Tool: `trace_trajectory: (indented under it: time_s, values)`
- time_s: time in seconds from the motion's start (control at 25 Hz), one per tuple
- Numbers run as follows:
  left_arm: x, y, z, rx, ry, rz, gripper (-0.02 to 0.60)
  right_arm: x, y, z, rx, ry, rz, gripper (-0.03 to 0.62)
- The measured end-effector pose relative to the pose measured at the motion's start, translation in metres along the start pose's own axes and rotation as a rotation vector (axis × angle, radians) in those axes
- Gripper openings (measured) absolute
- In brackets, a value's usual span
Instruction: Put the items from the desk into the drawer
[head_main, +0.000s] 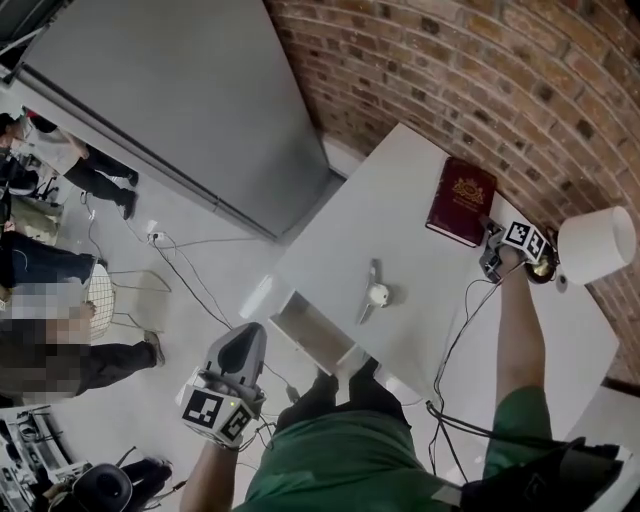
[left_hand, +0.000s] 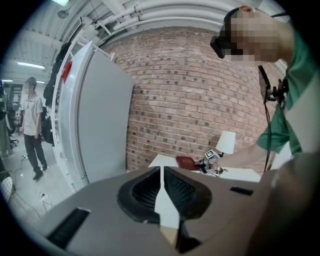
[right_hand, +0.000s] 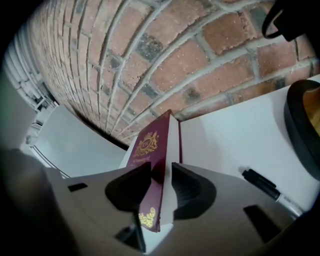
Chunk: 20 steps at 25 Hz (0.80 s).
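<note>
right arm (head_main: 520, 340) stretched far forward, right gripper (head_main: 491, 250) clamped on a book's (head_main: 458, 200) edge; left gripper (head_main: 240, 350) held low, jaws nearly together, empty.

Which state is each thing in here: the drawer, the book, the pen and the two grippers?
drawer: pulled open.
red book: closed, one edge between the right gripper's jaws.
right gripper: shut on the red book.
left gripper: jaws together, empty, held away from the desk.
black pen: lying flat on the desk.
</note>
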<state>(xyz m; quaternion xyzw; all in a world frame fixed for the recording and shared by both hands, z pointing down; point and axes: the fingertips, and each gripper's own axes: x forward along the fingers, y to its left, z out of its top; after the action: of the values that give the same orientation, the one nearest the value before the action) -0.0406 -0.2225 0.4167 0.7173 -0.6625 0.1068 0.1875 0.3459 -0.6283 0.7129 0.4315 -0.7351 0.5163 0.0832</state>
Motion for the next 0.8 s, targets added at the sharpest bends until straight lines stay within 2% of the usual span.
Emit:
trace_trajectory:
  time_s: [0.12, 0.24, 0.48, 0.56, 0.8]
  values:
    - [-0.002, -0.003, -0.003, 0.003, 0.007, -0.003, 0.017, 0.002, 0.010, -0.003, -0.051, 0.034, 0.005, 0.095]
    - [-0.006, 0.000, -0.002, 0.016, -0.001, -0.002, 0.017, -0.001, 0.022, -0.010, -0.077, 0.065, 0.002, 0.077]
    - [-0.009, 0.005, 0.004, -0.004, -0.028, -0.011, 0.017, -0.021, 0.065, -0.007, -0.097, 0.058, 0.048, 0.044]
    - [-0.009, 0.002, 0.006, -0.013, -0.043, -0.018, 0.015, -0.029, 0.085, -0.006, -0.180, 0.076, 0.052, 0.034]
    - [-0.015, 0.002, 0.004, -0.029, -0.059, -0.025, 0.017, -0.043, 0.145, -0.017, -0.563, 0.197, 0.031, 0.012]
